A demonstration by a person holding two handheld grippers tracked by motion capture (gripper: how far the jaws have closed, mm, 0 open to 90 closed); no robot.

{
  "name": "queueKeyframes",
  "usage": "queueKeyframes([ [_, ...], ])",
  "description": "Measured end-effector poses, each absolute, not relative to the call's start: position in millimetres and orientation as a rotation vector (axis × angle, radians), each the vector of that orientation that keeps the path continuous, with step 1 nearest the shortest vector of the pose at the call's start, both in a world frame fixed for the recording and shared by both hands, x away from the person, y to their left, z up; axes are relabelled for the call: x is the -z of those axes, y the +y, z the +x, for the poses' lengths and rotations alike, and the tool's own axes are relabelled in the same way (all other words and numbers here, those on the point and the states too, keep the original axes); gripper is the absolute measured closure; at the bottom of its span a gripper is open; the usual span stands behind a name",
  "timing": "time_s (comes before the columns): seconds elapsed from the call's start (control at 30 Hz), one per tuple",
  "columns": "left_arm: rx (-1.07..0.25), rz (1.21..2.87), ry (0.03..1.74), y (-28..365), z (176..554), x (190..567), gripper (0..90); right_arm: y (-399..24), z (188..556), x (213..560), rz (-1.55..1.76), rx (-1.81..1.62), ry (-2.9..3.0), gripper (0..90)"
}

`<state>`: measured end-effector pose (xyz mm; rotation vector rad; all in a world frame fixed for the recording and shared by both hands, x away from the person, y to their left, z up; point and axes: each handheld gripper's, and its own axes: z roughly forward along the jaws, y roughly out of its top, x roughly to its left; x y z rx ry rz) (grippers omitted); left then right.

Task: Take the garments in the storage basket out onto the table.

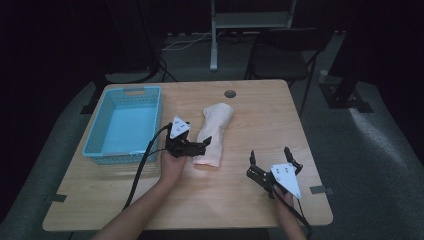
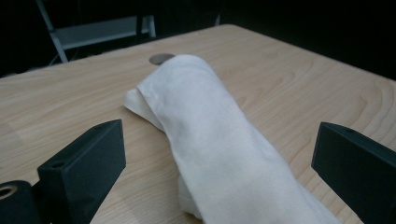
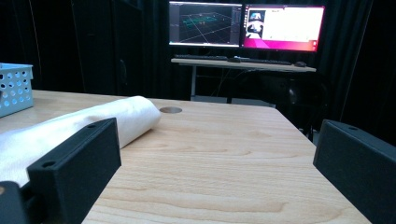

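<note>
High view: cloth [image 1: 214,134] lying rolled at frame centre on the tabletop [image 1: 250,200], just right of the blue basket [image 1: 125,125], not yet lifted. Nothing visible in the basket. By the look of it, work barely begun: grasp yet to close, carrying and placing left to do, most likely into the basket.

Left gripper [image 1: 199,146] at centre, pointing right toward the cloth's near end, fingers [image 1: 205,142] open and right at the fabric's left edge; contact hard to judge. Forearm rising from bottom left of frame, cable trailing down behind it.

Left gripper view: roll running from the bottom edge up to centre frame, passing between the two spread fingers [image 2: 88,158], neither visibly pressing it. Grommet [image 2: 161,59] just past the far end.

Right gripper [image 1: 274,165] at lower right of the high view, well apart from the cloth, fingers open, holding nothing, aimed up-frame. Right gripper view: bare wood between wide-spread fingers [image 3: 77,158], cloth at left, monitors [image 3: 247,25] at top.
</note>
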<state>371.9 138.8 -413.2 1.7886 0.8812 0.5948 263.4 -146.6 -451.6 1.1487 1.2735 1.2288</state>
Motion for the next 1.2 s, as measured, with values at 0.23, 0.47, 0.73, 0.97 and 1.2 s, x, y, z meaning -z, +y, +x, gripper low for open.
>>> queueKeyframes([
  [0.23, -0.571, 1.774, 0.887, 147, 362, 422, 2.5, -147, 263, 452, 1.151, -1.229, 1.273, 0.1],
  [0.47, -0.520, 1.734, 0.835, 157, 345, 424, 2.5, -147, 264, 452, 1.152, -1.230, 1.273, 0.1],
  [0.73, -0.577, 1.748, 0.776, 161, 327, 427, 2.5, -147, 263, 452, 1.152, -1.229, 1.272, 0.1],
  [0.97, -0.575, 1.692, 0.790, 176, 312, 427, 2.5, -147, 263, 452, 1.154, -1.228, 1.271, 0.1],
  [1.2, -0.553, 1.678, 0.805, 196, 298, 427, 2.5, -147, 263, 452, 1.152, -1.228, 1.271, 0.1],
])
